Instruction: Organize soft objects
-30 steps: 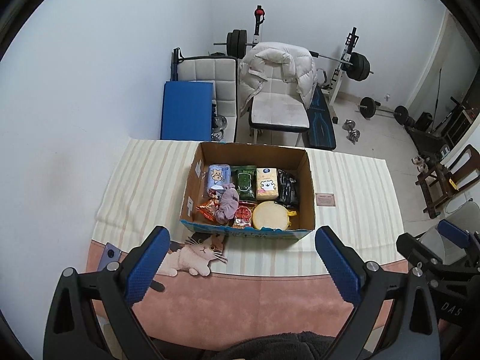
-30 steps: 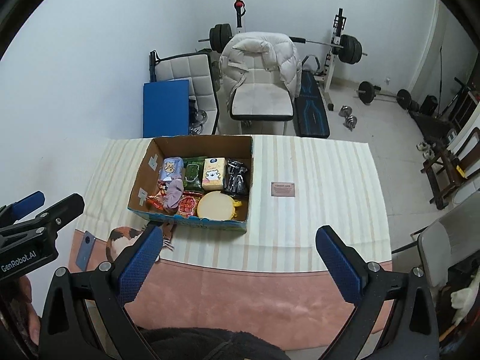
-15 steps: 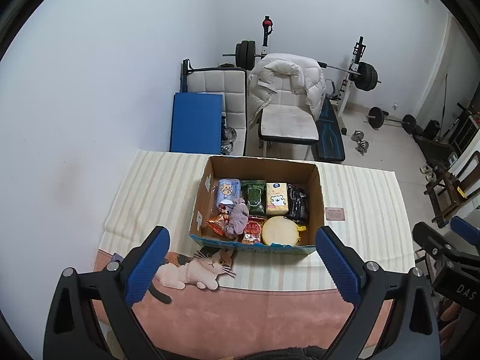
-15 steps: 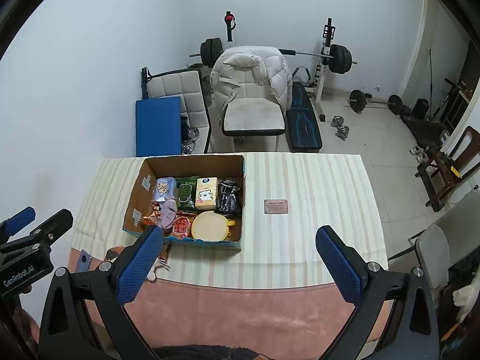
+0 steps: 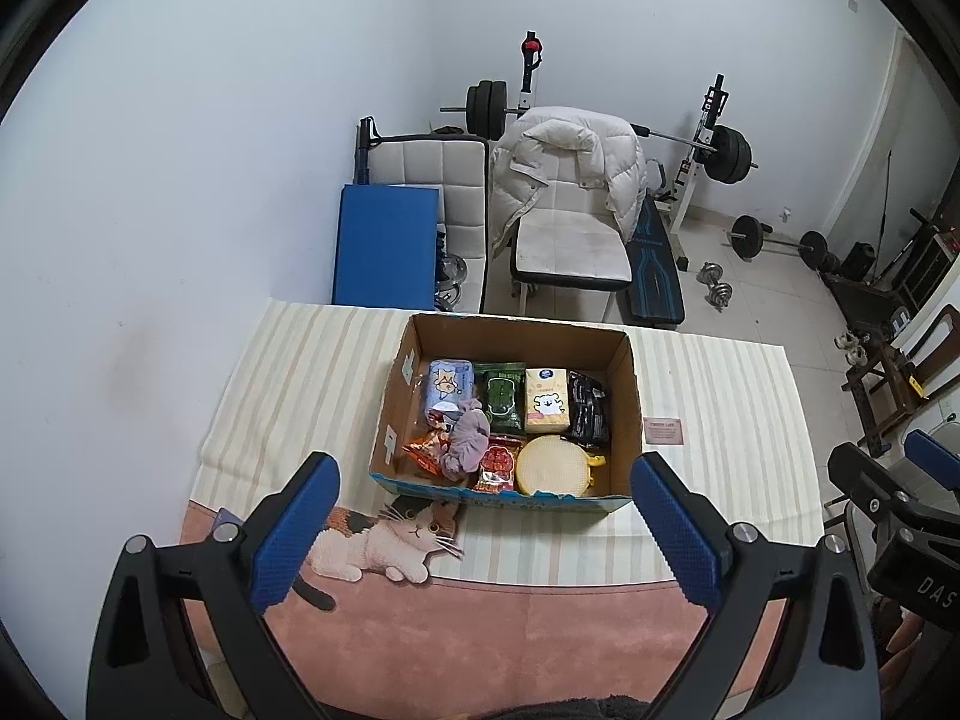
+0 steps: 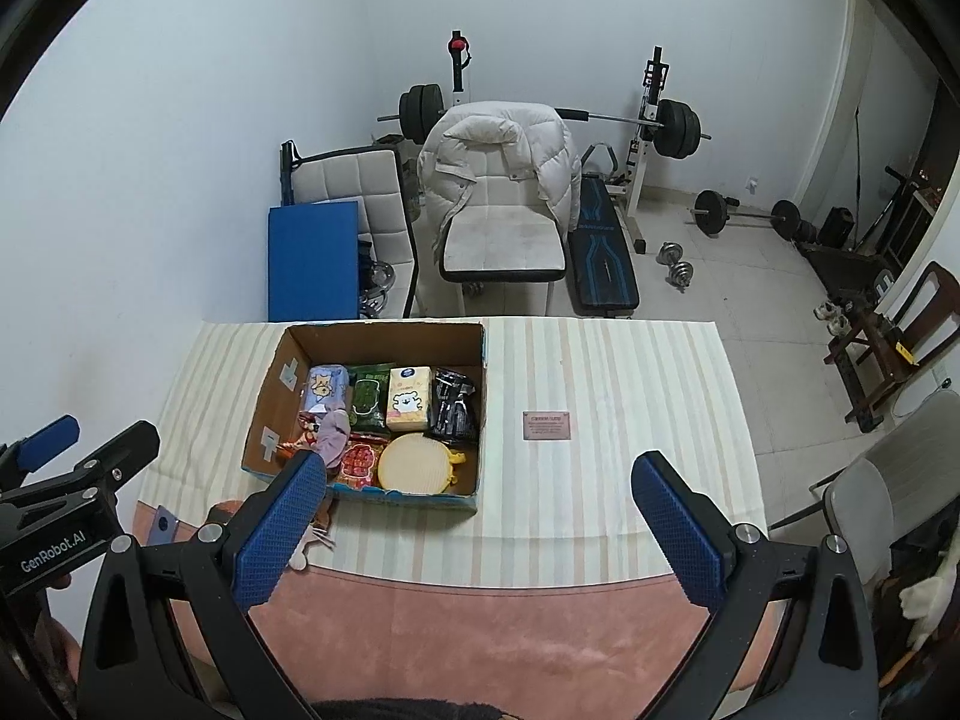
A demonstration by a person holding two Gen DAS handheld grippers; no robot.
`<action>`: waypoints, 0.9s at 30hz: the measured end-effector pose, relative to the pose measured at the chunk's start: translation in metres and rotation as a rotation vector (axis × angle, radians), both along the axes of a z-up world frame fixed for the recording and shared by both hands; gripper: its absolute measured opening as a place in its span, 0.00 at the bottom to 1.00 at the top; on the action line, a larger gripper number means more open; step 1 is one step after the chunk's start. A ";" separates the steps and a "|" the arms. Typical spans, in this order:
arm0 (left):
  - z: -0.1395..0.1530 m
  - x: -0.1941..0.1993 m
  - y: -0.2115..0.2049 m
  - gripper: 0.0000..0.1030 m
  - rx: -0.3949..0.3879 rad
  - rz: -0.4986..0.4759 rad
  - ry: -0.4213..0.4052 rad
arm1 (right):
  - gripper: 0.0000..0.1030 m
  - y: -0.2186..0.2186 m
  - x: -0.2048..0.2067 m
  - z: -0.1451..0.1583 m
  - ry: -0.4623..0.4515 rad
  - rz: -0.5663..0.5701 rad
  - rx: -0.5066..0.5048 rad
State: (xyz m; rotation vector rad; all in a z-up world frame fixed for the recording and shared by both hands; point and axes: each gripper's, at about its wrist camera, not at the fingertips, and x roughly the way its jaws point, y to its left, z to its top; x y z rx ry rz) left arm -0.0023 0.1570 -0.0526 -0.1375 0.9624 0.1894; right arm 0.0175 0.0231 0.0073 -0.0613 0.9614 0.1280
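Observation:
An open cardboard box (image 5: pixel 624 372) (image 6: pixel 276 384) stands on the striped tablecloth. It holds several soft packs: a blue tissue pack (image 5: pixel 447 387), a green pack (image 5: pixel 504 402), a yellow tissue pack (image 5: pixel 546 408), a black pack (image 5: pixel 588 414), a purple cloth (image 5: pixel 468 441), snack bags and a round yellow item (image 5: pixel 552 468). A flat cat plush (image 5: pixel 384 543) lies in front of the box. My left gripper (image 5: pixel 480 528) is open, high above the table's near edge. My right gripper (image 6: pixel 480 522) is open and empty, right of the box.
A small pink card (image 6: pixel 546 425) lies on the cloth right of the box. A pink mat (image 6: pixel 480 624) covers the near table edge. A small blue-grey object (image 6: pixel 161 525) lies at the left. Chairs, a weight bench and barbells stand behind the table.
Both grippers have risen and pulled back from the table, so the box looks smaller and farther. Both stay open. Nothing on the table has moved.

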 end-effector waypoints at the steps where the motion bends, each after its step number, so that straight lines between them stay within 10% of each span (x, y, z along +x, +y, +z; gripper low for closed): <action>1: 0.000 0.000 0.000 0.97 0.000 0.000 0.000 | 1.00 0.000 0.000 0.000 0.001 -0.002 0.000; 27: 0.011 -0.003 -0.003 0.97 -0.003 -0.015 -0.020 | 1.00 -0.002 -0.007 0.004 -0.012 -0.016 -0.016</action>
